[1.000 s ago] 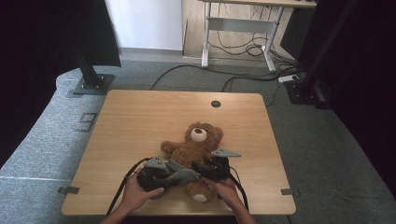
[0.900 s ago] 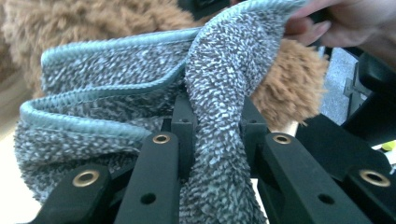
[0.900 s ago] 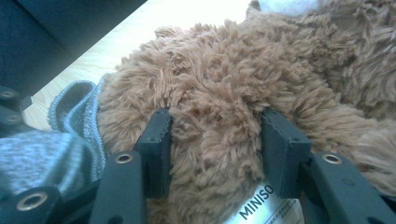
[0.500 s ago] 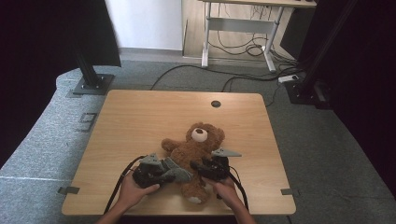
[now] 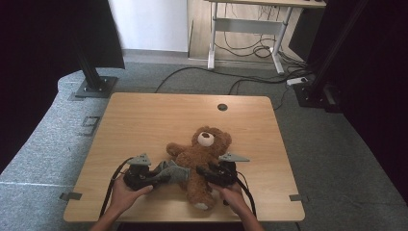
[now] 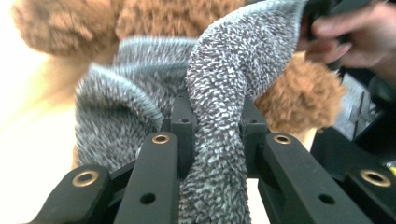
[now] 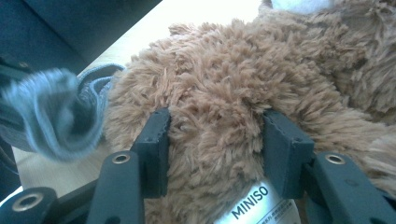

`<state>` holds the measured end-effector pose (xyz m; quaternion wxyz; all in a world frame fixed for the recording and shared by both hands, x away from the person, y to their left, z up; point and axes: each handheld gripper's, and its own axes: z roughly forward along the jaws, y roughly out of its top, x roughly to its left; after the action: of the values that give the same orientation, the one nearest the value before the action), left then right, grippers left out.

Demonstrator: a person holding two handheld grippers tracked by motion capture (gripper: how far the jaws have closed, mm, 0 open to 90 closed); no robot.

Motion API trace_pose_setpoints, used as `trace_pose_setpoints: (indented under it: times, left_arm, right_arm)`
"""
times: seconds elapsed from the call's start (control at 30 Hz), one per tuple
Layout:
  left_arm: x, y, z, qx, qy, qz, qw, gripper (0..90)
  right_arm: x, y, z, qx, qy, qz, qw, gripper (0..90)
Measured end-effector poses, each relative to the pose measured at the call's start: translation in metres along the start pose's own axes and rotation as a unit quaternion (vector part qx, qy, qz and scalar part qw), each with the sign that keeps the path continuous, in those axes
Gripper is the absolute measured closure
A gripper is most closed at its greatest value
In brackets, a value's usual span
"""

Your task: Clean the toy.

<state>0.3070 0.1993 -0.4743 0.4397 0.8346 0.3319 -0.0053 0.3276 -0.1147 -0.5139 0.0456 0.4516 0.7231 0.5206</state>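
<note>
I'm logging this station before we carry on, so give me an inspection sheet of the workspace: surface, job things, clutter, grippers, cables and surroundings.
Surface: wooden table, with a round hole near the far edge.
Job's things: brown teddy bear lying on its back; grey fuzzy sock at its leg.
Clutter: nothing seen.
Grippers: left hand-held gripper shut on the sock; right hand-held gripper with its jaws on either side of the bear's plush, a white label between them.
Cables: one black cable trails from the left hand-held gripper; more lie on the floor beyond the table.
Surroundings: grey carpet, a desk frame behind, black stands at both sides.
</note>
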Motion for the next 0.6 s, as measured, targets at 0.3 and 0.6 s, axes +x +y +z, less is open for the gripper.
trace_pose_setpoints:
  times: [0.3, 0.6]
  left_arm:
    - [0.000, 0.015, -0.005, -0.029, 0.004, 0.001, 0.9996, 72.9]
    - [0.005, 0.013, -0.014, -0.042, 0.006, -0.006, 0.9991, 72.7]
  right_arm:
    - [-0.003, -0.001, 0.000, 0.001, 0.012, -0.001, 0.9999, 49.4]
    - [0.001, -0.004, 0.003, 0.008, 0.034, -0.019, 0.9992, 51.0]
